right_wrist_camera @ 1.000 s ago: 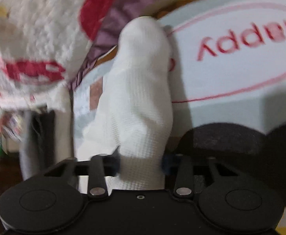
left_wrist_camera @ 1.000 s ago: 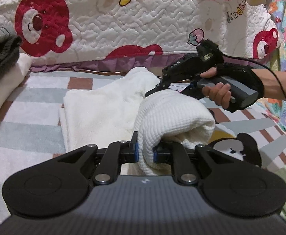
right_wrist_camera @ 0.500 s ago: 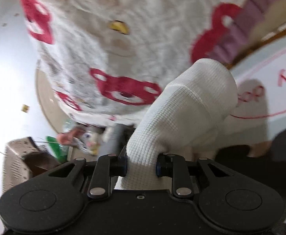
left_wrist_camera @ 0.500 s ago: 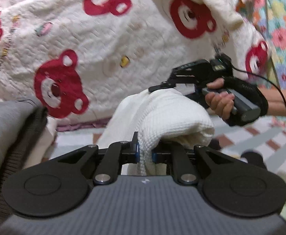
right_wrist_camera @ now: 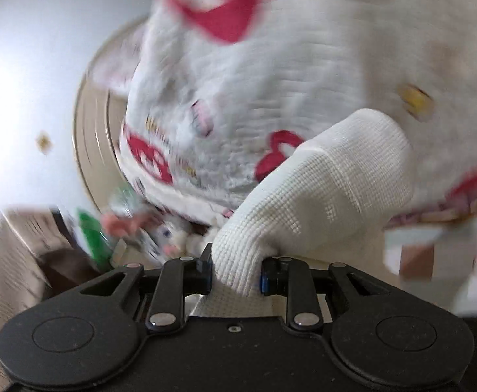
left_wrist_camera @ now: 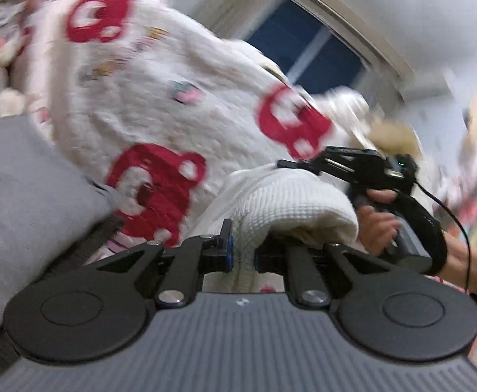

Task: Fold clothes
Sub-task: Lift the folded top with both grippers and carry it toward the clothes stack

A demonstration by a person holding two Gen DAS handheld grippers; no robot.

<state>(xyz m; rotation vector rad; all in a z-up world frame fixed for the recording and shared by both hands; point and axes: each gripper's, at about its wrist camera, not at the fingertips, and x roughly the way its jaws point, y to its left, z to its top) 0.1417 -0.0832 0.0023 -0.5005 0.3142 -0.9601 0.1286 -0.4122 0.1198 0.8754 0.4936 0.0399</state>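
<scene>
1. No text, label, brand or number can be read in either view.
2. The quilt (left_wrist_camera: 179, 104) with red bear prints carries small coloured marks, all blurred beyond reading.
3. The left gripper (left_wrist_camera: 241, 256) body shows a small pale mark at its front edge; its shape cannot be made out as letters.

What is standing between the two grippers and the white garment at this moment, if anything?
Nothing visible. The left gripper and the right gripper are each shut directly on the white garment, which bulges up between them. The bear-print quilt lies behind it, not in between.
</scene>
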